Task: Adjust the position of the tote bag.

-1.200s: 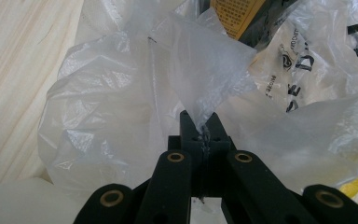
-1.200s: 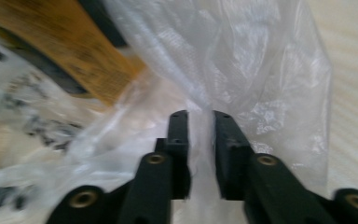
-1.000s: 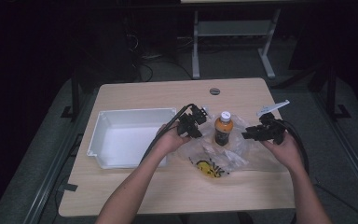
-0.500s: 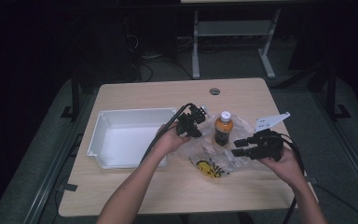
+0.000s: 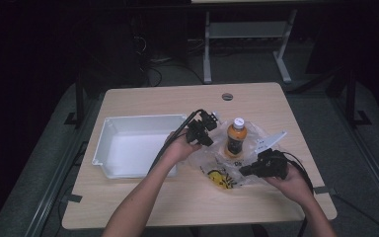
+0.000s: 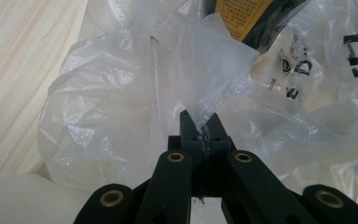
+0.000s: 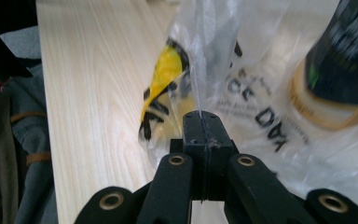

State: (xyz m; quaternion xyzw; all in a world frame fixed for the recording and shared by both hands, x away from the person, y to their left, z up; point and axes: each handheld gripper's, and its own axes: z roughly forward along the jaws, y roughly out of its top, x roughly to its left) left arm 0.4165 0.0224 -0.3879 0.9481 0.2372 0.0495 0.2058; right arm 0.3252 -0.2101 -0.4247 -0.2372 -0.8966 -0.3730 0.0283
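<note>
Since a second ago, right gripper (image 5: pixel 246 171) dropped from beside the bottle toward the table's near edge, now low on the plastic bag (image 5: pixel 217 163). Bag clear and crumpled, printed in yellow and black, lying right of the table's middle, nearer the right edge. Orange bottle (image 5: pixel 236 137) with white cap upright inside it. Jaws of right gripper closed, pinching a fold of the bag's film in the right gripper view (image 7: pixel 200 122). Left gripper (image 5: pixel 205 129) at the bag's left side; jaws closed on a raised peak of film in the left gripper view (image 6: pixel 204 130). White bin (image 5: pixel 109 143) just left of the bag, toward the left edge of the wooden table (image 5: pixel 177 98).
</note>
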